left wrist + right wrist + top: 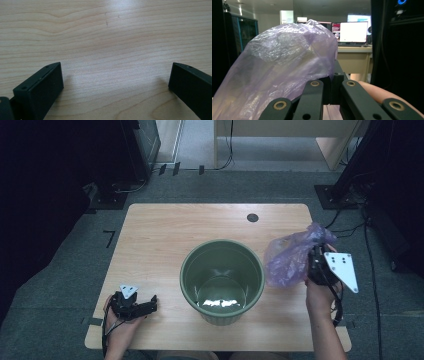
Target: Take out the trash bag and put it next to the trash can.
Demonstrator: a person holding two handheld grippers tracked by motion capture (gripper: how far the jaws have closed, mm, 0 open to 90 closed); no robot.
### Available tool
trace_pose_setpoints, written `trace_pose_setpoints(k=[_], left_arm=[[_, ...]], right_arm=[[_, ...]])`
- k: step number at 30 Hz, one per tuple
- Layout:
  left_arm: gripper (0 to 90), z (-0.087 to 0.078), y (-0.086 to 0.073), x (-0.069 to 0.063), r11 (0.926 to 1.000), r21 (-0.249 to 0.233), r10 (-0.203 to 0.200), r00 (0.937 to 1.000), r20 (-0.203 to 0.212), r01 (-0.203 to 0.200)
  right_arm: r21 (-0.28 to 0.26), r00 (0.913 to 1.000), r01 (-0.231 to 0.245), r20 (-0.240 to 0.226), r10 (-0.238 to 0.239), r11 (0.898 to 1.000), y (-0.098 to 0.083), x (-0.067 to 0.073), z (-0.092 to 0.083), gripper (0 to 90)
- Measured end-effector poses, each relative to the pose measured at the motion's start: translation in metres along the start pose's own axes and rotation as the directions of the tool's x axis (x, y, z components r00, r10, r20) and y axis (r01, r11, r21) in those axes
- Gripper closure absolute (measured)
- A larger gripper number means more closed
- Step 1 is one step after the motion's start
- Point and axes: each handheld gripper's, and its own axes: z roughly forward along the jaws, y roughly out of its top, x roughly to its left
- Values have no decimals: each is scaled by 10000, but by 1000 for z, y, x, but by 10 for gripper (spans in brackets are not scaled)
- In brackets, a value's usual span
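A thin purple plastic bag [289, 257] hangs bunched up above the table's right edge, beside a round green bucket [186, 270] that stands in the middle of the wooden table [160, 232]. My right gripper [315, 262] is shut on the bag, and the hand holds it off the table. In the right gripper view the bag [284, 67] billows over the closed jaws of the right gripper [334, 75]. The bucket looks empty, with a shiny bottom. My left gripper [150, 305] rests at the table's near left corner. It is open, and bare wood lies between the jaws of the left gripper [115, 67].
A small black round grommet [252, 217] sits in the tabletop at the far right. Black stands and cables [350, 195] crowd the floor right of the table. A dark cabinet [140, 150] stands at the back left.
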Motion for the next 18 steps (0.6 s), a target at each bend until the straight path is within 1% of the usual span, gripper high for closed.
trace_pose_setpoints(k=[2, 4, 5, 7, 8, 10, 12, 13, 15, 17, 18], left_arm=[[0, 0, 0, 0, 10000, -3, 3, 10000, 13, -3], [0, 1, 0, 0, 10000, -19, 8, 10000, 12, -8], [0, 1, 0, 0, 10000, -17, 10, 10000, 12, -10], [0, 1, 0, 0, 10000, -32, 6, 10000, 9, -6], [0, 1, 0, 0, 10000, -26, 6, 10000, 9, -6], [0, 1, 0, 0, 10000, -32, 7, 10000, 9, -7], [0, 1, 0, 0, 10000, -28, 8, 10000, 10, -8], [0, 1, 0, 0, 10000, -29, 7, 10000, 10, -7], [0, 1, 0, 0, 10000, -29, 7, 10000, 10, -7], [0, 1, 0, 0, 10000, -29, 9, 10000, 10, -9], [0, 1, 0, 0, 10000, -24, 11, 10000, 12, -11]], right_arm=[[74, 9998, -81, -157, 82, 9999, -1, 13, 12, 900], [22, 9993, -84, -373, 84, 10000, 2, 25, 22, 900], [-102, 9981, -104, -610, 98, 9999, 5, 34, 29, 900], [-332, 9937, -249, -1105, 211, 9991, 13, 46, 38, 900], [-518, 9899, -337, -1392, 262, 9981, 18, 55, 44, 900], [-805, 9835, -404, -1794, 253, 9959, 21, 65, 51, 900], [-919, 9805, -166, -1963, -17, 9956, 16, 71, 57, 900], [-734, 9763, -231, -2162, 67, 9970, 10, 71, 60, 900], [-142, 9660, -300, -2572, 253, 9994, -8, 66, 63, 885], [633, 9572, -1, -2887, 184, 9980, -31, 56, 66, 818], [1089, 9537, 143, -3003, 192, 9940, -43, 50, 65, 768]])
